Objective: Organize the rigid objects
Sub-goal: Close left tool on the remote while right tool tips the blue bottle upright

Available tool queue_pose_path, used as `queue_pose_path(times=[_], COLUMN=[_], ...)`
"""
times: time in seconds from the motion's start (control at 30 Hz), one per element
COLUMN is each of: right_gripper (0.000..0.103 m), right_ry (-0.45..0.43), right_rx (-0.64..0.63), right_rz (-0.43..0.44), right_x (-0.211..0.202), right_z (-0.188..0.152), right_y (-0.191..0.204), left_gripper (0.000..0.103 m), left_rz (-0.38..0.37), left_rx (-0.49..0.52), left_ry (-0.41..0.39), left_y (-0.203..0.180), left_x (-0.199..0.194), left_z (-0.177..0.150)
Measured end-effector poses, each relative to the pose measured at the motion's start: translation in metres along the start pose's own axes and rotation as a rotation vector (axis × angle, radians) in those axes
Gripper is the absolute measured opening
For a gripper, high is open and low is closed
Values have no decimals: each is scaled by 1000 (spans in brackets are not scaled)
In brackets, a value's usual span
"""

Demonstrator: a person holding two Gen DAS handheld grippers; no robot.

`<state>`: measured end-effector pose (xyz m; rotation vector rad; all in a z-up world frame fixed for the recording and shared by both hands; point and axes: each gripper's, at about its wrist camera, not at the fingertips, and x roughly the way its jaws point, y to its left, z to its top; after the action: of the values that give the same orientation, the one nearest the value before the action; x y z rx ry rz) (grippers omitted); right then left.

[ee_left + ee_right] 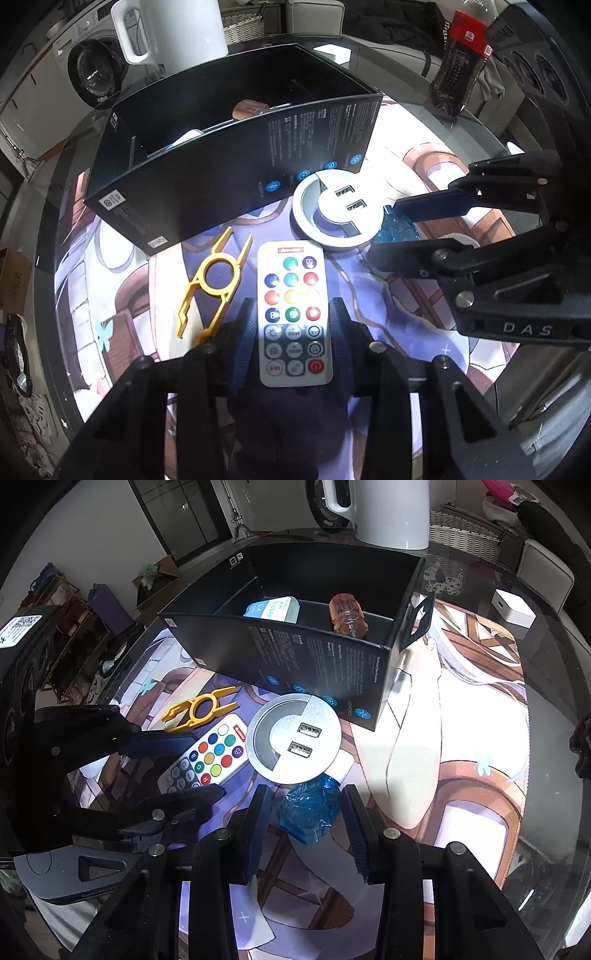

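Plainly "DAS" on right gripper (384,225)

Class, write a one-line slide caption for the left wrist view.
Left gripper straddles the remote on the mat, beside a yellow tool, a round USB hub and the black box.

A round glass table (546,716) carries a printed illustrated desk mat (443,760), with a white kettle (391,513), a dark cola bottle (458,62) and a small white cube charger (513,607) standing on the bare glass. On the mat lie an open black cardboard box (295,657), a yellow plastic tool (210,284), a white remote control (293,317) and a round silver USB hub (293,738), its blue-wrapped end (310,812) just beside it.
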<state>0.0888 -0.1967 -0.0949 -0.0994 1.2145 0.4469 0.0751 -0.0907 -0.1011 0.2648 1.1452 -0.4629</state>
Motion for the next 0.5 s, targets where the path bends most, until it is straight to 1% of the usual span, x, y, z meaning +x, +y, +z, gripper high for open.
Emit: queue_pose_path(times=[0.13,0.23,0.27,0.33,0.37,0.4,0.5], right_gripper=[38,38,38,38,43,49,52], right_ry=[32,60,63,61,56,57,62], right_rx=[-56,-107,-120,-114,-115,-120,-126], right_rz=[-8,-6,-11,-18,-21,-17,-20], right_x=[1,2,2,5,6,6,8], right_z=[-3,-9,-10,-10,-9,-9,-9], right_y=[10,20,23,25,27,29,33], left_gripper=[38,38,40,48,52,52,52], left_rz=[-11,11,27,41,46,40,34], left_rx=[-27,-46,-43,-44,-51,-58,-66], left_ry=[21,27,21,13,12,12,17], left_y=[3,4,5,7,8,10,14], left_x=[-2,-5,-5,-5,-4,-4,-4], left_z=[-4,-9,-10,-11,-11,-11,-11])
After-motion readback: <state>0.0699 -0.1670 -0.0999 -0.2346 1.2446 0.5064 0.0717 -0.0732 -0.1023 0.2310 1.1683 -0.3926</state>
